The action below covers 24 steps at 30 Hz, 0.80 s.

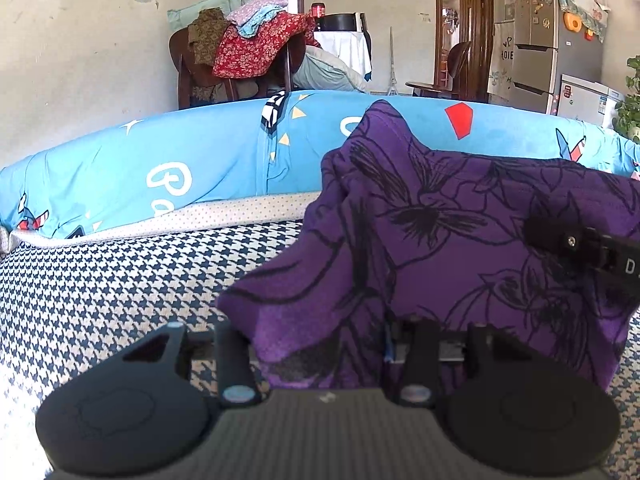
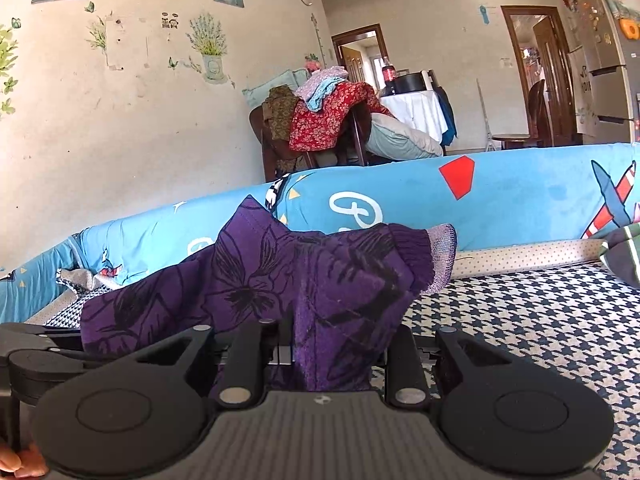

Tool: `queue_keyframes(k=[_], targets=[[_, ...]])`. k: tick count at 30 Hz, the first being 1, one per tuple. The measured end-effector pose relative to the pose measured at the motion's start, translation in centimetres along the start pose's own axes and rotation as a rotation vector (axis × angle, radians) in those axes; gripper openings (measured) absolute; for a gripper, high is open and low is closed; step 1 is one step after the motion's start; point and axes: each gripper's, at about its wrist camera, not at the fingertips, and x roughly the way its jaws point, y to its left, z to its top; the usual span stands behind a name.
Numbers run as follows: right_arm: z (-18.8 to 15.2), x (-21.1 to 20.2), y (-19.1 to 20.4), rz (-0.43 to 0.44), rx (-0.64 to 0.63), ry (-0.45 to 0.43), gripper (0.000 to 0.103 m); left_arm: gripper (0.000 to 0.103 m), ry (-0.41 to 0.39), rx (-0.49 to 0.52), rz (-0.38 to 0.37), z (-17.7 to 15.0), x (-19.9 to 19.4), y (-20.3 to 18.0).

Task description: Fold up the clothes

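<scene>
A purple garment with a black flower print (image 1: 460, 240) is lifted off the houndstooth bed cover (image 1: 100, 280). My left gripper (image 1: 324, 344) is shut on its lower edge; the cloth drapes over the jaws and hides the fingertips. In the right wrist view the same purple garment (image 2: 320, 280) hangs bunched in front of the camera, with a lighter cuff at its right end. My right gripper (image 2: 332, 344) is shut on the garment. The right gripper's body also shows at the right edge of the left wrist view (image 1: 580, 244), behind the cloth.
A blue cartoon-print quilt roll (image 1: 180, 168) lies along the far side of the bed. Behind it a chair piled with clothes (image 1: 248, 44) stands by the wall. A dark striped item (image 2: 624, 252) lies at the right. A fridge (image 1: 540, 32) stands at the far right.
</scene>
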Motion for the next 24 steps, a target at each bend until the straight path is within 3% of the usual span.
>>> queue_keyframes(k=[10, 24], targets=[[1.0, -0.6, -4.2, -0.093, 0.045, -0.023, 0.023, 0.044, 0.001, 0.015, -0.043, 1.5, 1.8, -4.7], [2.7, -1.1, -10.3, -0.228, 0.150, -0.076, 0.023, 0.044, -0.018, 0.116, -0.079, 5.1, 5.3, -12.2]])
